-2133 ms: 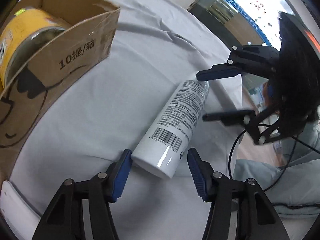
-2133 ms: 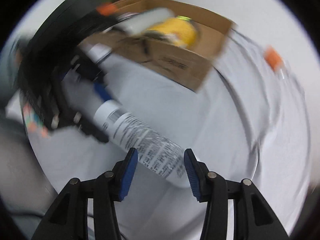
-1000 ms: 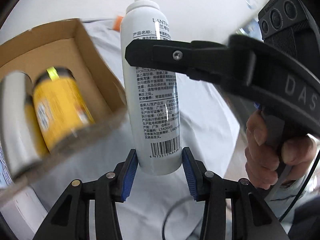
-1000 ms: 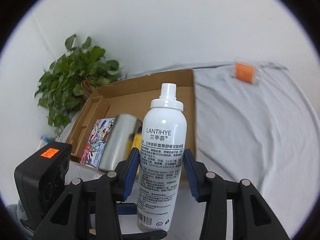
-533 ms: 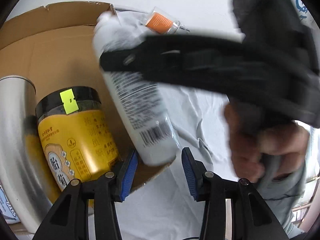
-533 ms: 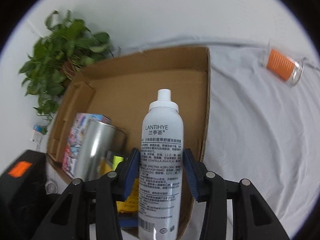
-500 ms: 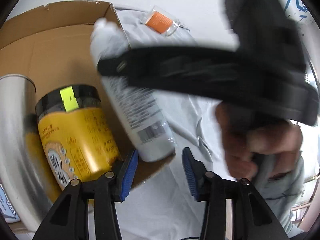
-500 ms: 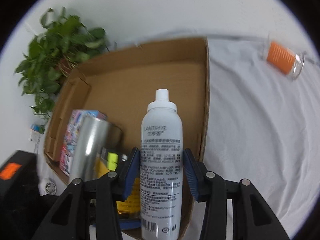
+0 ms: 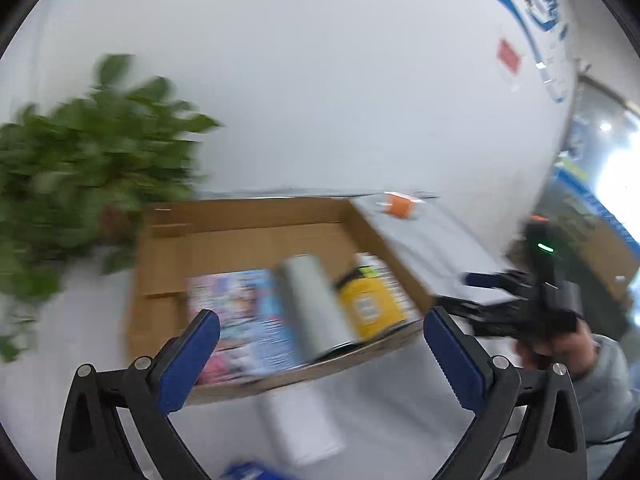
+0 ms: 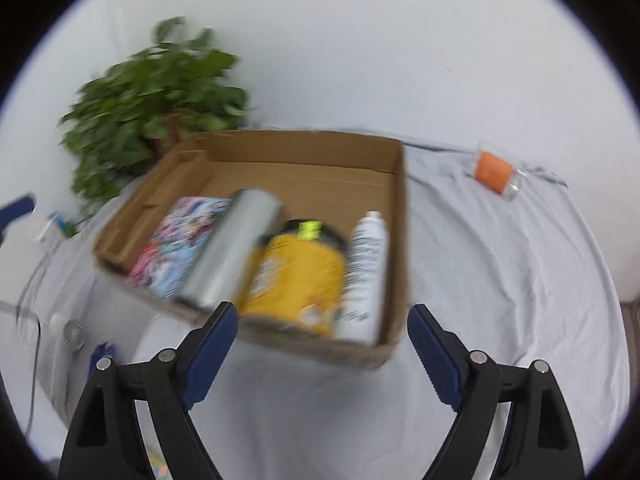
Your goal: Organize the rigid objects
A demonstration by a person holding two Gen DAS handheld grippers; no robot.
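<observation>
The white spray bottle (image 10: pixel 366 272) lies in the cardboard box (image 10: pixel 394 240) along its right wall, next to a yellow jar (image 10: pixel 298 276), a silver can (image 10: pixel 232 248) and a colourful packet (image 10: pixel 180 244). My right gripper (image 10: pixel 322 340) is open and empty, just in front of the box. My left gripper (image 9: pixel 320 344) is open and empty, near the box's front (image 9: pixel 248 216). The right gripper shows in the left wrist view (image 9: pixel 472 292) to the right of the box. Both views are blurred.
A clear cup with an orange insert (image 10: pixel 494 174) lies on the grey cloth at the back right, also in the left wrist view (image 9: pixel 400 205). A leafy plant (image 10: pixel 156 84) stands behind the box at the left. A white roll (image 9: pixel 300 428) lies in front of the box.
The spray bottle went from both grippers into the box. Both grippers opened, let go and drew back from the box.
</observation>
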